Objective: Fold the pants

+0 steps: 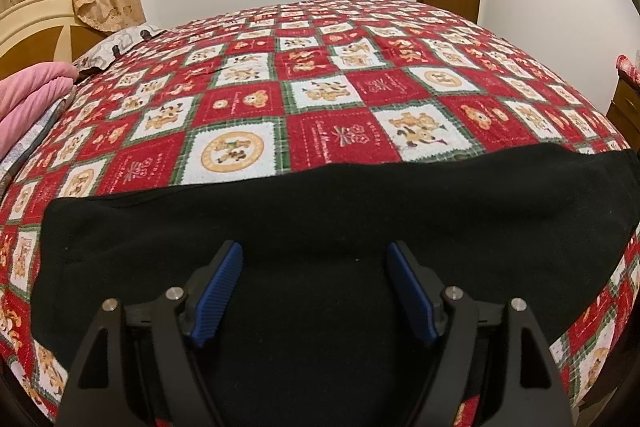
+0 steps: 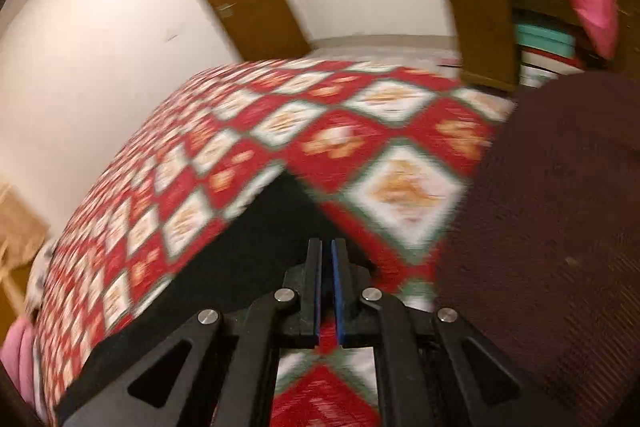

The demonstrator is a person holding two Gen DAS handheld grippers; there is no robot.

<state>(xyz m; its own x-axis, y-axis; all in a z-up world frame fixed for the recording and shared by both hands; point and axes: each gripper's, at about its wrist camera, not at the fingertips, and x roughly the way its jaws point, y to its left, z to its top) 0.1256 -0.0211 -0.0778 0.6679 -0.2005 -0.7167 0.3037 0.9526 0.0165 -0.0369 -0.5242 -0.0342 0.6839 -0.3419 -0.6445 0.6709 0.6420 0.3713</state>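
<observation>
Right wrist view motion-blurred; pants (image 1: 320, 227) cut off below (behind left tool (image 1: 315, 291)).

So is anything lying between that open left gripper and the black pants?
Nothing visible. The left gripper is open directly over the pants, which lie flat on the quilt with no other item on them. The pink blanket sits far off at the bed's edge.

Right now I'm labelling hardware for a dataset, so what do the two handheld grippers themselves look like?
Both are the same build. The left gripper has matte black angular linkage arms with triangular cutouts, round silver pivot pins, and ribbed blue pads lining its black fingers. The right gripper shows the same black links, silver pins and thin blue pad edges. No cables, sleeves or printed markings are visible.
</observation>
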